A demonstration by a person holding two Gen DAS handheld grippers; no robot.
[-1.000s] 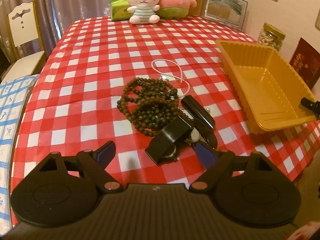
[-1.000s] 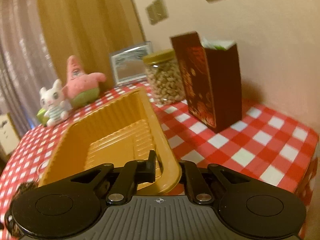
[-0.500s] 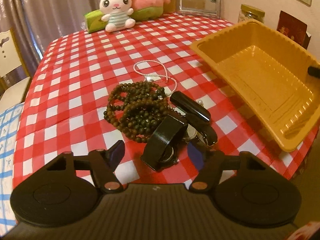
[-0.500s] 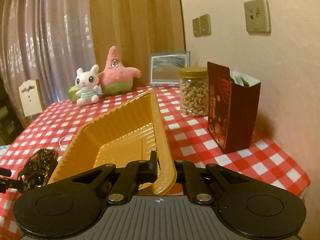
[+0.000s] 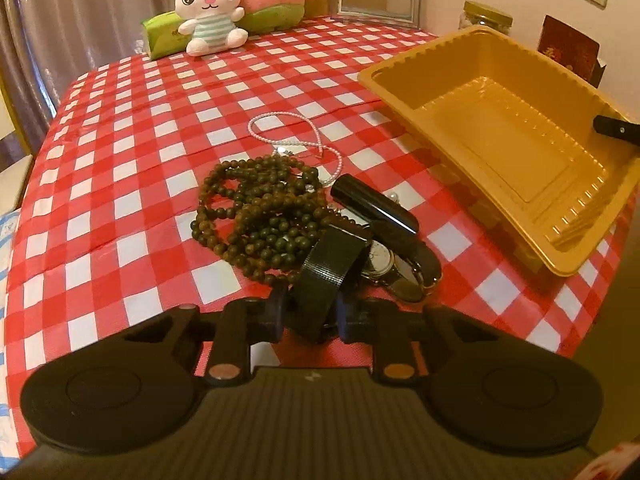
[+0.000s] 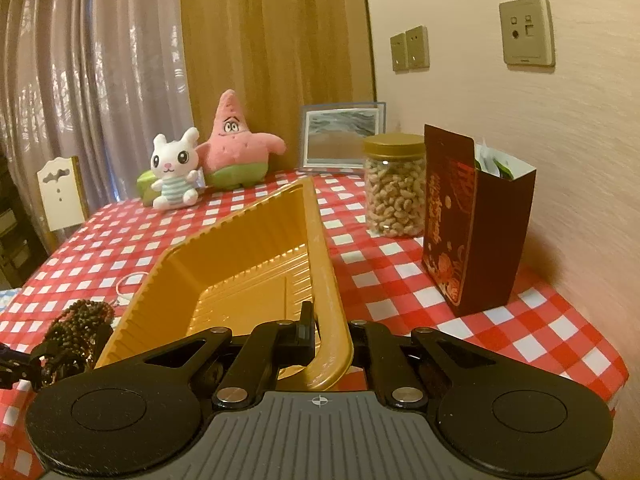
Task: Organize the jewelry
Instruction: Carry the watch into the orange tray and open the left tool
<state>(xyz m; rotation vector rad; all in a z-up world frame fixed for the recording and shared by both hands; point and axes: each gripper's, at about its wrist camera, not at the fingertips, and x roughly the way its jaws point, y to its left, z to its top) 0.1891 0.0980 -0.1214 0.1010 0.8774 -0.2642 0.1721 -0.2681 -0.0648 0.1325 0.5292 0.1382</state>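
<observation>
A pile of jewelry lies on the red checked tablecloth: dark wooden bead strands [image 5: 260,212], a pearl necklace [image 5: 296,136], and black-strapped watches [image 5: 376,220]. My left gripper [image 5: 310,314] is shut on the near black watch strap [image 5: 330,268]. An empty orange tray [image 5: 496,132] stands to the right, tilted. My right gripper [image 6: 330,336] is shut on the tray's near rim [image 6: 332,312]; its fingertip [image 5: 616,130] shows in the left wrist view. The beads [image 6: 76,328] show at the left of the right wrist view.
Two plush toys [image 5: 212,4] and a green pack stand at the back of the table. A picture frame [image 6: 342,136], a jar of nuts [image 6: 394,188] and a dark red box [image 6: 472,220] stand by the wall. A chair [image 6: 62,196] is at left.
My left gripper moved forward to the pile and closed on the black watch strap. My right gripper kept its hold on the tray's rim, and the tray shifted closer to the pile.
</observation>
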